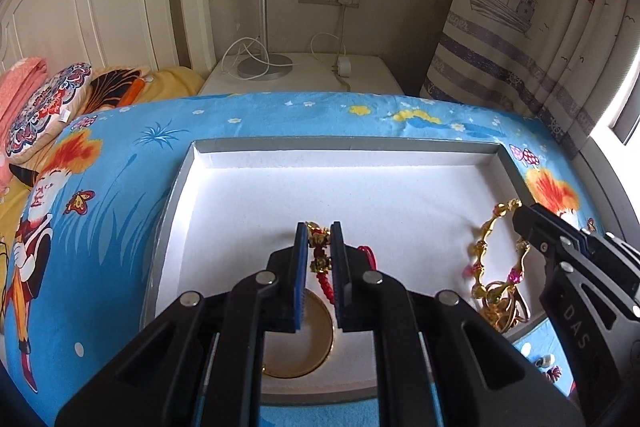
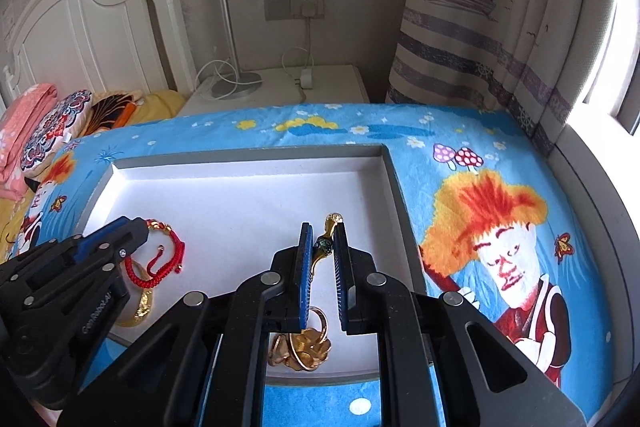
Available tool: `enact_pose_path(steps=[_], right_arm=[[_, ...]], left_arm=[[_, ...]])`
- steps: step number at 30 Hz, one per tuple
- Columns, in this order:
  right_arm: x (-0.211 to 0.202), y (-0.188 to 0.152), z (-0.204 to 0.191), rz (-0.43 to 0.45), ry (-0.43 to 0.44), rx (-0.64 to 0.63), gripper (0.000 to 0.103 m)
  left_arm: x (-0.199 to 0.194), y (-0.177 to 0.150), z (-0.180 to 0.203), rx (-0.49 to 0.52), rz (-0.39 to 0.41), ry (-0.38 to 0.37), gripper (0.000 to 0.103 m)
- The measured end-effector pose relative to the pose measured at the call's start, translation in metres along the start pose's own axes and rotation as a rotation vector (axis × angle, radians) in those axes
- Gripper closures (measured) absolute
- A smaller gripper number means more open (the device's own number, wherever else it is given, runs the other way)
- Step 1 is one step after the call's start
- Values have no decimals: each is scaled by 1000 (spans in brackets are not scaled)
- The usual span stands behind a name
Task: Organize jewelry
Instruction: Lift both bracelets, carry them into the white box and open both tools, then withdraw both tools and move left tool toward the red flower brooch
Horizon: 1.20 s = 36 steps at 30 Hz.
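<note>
I can read "DAS" in raised letters along the black body of the right gripper [image 1: 520,223]. The left gripper [image 2: 146,227] carries small embossed lettering on its body too, but I cannot make it out.

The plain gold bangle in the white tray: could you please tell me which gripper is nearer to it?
Left. The left gripper hangs directly over the plain gold bangle, clamping the red cord bracelet; the right gripper is off to its right, clamping the gold chain bracelet.

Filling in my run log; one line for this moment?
left gripper: shut on red cord bracelet | right gripper: shut on gold chain | both over tray
</note>
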State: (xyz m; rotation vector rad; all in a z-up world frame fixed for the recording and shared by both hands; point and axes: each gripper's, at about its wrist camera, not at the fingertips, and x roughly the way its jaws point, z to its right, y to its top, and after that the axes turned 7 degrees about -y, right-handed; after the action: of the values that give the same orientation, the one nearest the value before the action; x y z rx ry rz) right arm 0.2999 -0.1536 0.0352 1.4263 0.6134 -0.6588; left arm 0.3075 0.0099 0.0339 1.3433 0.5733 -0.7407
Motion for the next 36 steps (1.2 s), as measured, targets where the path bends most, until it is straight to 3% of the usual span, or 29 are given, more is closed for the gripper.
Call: enact_pose_path(steps=[4, 6, 8, 11, 14, 19, 25, 30, 36], right_arm=[[-4, -2, 5, -4, 11, 6, 87], [-11, -4, 10, 6, 12, 17, 72], [-20, -8, 16, 29, 2, 24, 34], [-36, -17, 25, 64, -1, 38, 28], [-53, -28, 39, 83, 13, 69, 20], [-80, -53, 63, 134, -17, 90, 19], [-100, -93, 92, 146, -53, 98, 19], [-106, -132, 106, 116, -68, 78, 19], [-113, -168, 117, 94, -61, 91, 19]], left_arm=[[-2, -3, -1, -5, -2, -7, 69], [-7, -5, -1, -8, 2, -12, 58], [-16, -8, -1, -11, 19, -19, 49], [-32, -13, -3, -15, 47, -26, 35], [-52, -21, -8, -39, 77, -30, 29], [-88, -41, -17, -53, 136, -25, 27], [-135, -79, -25, -16, 245, 45, 22], [-160, -113, -32, -28, 260, 52, 21], [-169, -158, -44, -38, 220, 77, 21]])
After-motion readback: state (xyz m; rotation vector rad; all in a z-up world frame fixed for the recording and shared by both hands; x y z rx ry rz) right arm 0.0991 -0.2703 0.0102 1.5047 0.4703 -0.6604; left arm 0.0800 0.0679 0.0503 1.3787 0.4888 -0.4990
